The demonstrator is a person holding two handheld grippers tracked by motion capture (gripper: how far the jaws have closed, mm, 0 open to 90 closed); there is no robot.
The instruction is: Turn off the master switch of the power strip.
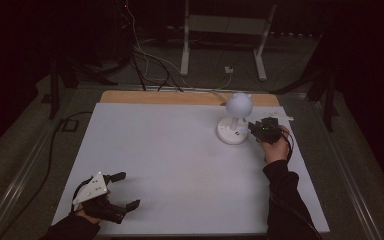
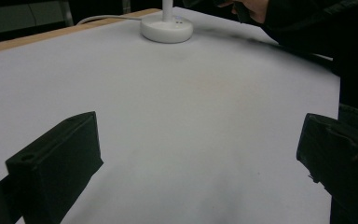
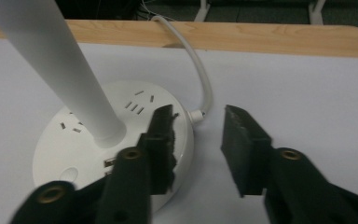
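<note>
A: Where do we stand with the lamp (image 1: 235,122)?

B: It sits toward the far right of the white table (image 1: 170,165), its cable (image 3: 196,65) running off over the wooden back edge. Our right gripper (image 1: 264,129) is just beside its round base (image 3: 74,149). In the right gripper view the jaws are partly open with nothing between them; the left jaw overlaps the rim of the base, and we can't tell whether it touches.

A: And the left gripper (image 1: 121,190)?

B: Near the front left corner, well apart from the lamp, jaws spread wide and empty.

A: How do we think the lamp will handle?

B: Hard, smooth plastic, so probably slippery under the pads. The base looks like the weighted part, with sockets on top, while the round head (image 1: 238,104) sits high on a thin stem (image 3: 60,65). We'd judge it top-wobbly if pushed up there.

A: So where do we take hold?

B: Low: across the rim of the base, or around the stem right where it meets the base. Mind the cable, since it will likely drag if we move the lamp.
</note>
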